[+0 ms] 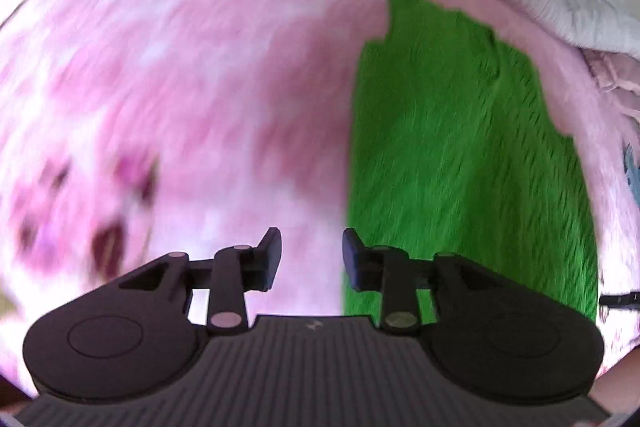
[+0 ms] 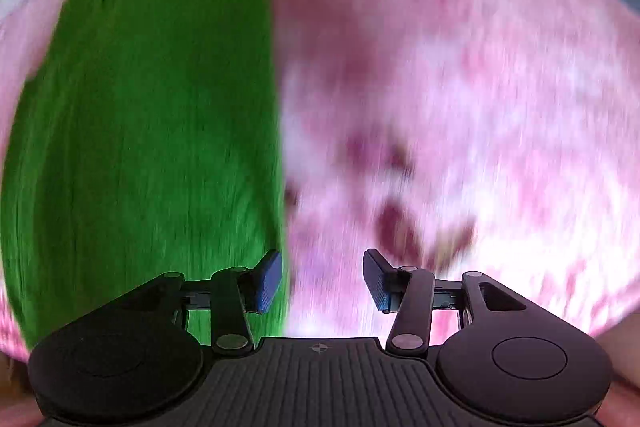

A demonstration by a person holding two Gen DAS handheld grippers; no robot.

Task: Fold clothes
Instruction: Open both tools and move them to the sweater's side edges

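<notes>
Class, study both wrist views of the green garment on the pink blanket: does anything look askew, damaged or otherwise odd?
Nothing is spilled or torn. The green garment lies flat on the pink blanket with one long straight edge, but its far end is uneven and stepped, with a small crease, so the fold looks slightly untidy there. Both views are motion-blurred.
</notes>
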